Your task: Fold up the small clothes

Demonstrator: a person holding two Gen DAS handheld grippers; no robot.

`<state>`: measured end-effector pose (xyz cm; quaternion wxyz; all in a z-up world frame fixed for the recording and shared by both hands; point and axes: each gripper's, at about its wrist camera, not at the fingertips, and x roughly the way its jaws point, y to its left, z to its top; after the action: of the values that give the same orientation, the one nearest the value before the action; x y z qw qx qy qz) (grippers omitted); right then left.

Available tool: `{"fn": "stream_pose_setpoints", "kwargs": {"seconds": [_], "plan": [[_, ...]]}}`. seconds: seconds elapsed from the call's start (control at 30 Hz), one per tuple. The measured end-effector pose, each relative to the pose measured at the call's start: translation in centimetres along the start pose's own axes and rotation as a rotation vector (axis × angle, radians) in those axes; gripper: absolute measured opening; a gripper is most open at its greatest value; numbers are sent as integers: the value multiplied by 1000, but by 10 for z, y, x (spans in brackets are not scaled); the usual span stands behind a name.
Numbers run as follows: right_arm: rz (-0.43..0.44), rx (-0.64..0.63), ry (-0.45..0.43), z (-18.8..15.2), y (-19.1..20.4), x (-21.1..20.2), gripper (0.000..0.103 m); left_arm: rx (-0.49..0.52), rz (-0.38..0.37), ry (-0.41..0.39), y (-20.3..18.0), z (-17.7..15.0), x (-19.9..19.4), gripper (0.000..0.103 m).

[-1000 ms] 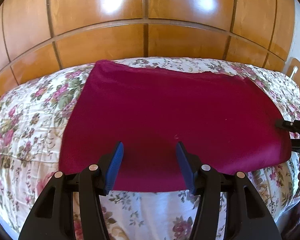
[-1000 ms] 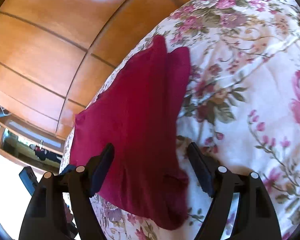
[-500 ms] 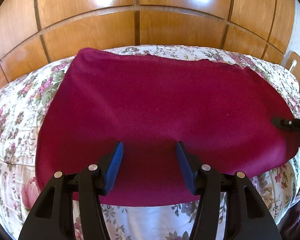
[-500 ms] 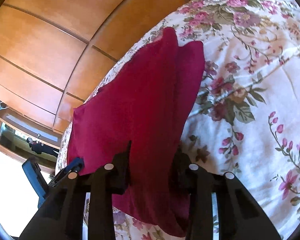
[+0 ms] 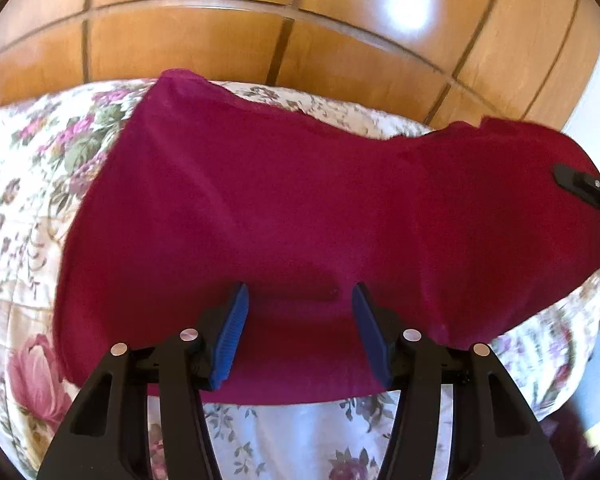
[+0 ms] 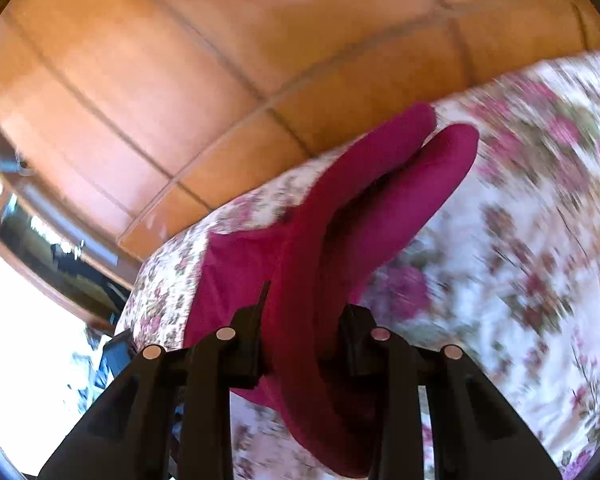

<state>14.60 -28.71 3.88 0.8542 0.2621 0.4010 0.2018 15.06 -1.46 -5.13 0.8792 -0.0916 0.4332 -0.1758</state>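
Observation:
A magenta cloth (image 5: 300,208) lies spread on a floral bedspread (image 5: 28,184). My left gripper (image 5: 300,300) is open, its blue pads (image 5: 236,320) low over the cloth's near edge, with cloth between them. My right gripper (image 6: 304,312) is shut on the magenta cloth (image 6: 372,200) at its right end and lifts that end off the bed, so the cloth folds into two layers. The right gripper's finger also shows at the far right of the left wrist view (image 5: 580,182).
A glossy wooden panelled wall (image 5: 284,32) rises behind the bed. The bedspread (image 6: 540,240) stretches right of the cloth. In the right wrist view a framed mirror or opening (image 6: 60,248) sits at left, beside bright light.
My right gripper closed on the cloth's right end and raised it. My left gripper moved forward and lower over the cloth's near edge and stayed open.

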Motion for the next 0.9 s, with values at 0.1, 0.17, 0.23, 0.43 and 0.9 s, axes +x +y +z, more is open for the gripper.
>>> {"fn": "stream_pose_setpoints", "kwargs": {"seconds": [0.1,0.17,0.23,0.43,0.9], "plan": [[-28,-83,17,8,39,17,27,-67,-4,-51,19,1,-21,51],[-36,-138,41,9,65,36,27,-124,-10,-82,38,0,-37,51],[-43,-182,63,5,84,51,27,-167,10,-100,59,0,-49,51],[-42,-315,176,-23,142,119,27,-300,22,-116,110,-5,-68,51],[177,-392,271,-80,162,148,64,-462,-198,-102,154,14,-96,51]]}}
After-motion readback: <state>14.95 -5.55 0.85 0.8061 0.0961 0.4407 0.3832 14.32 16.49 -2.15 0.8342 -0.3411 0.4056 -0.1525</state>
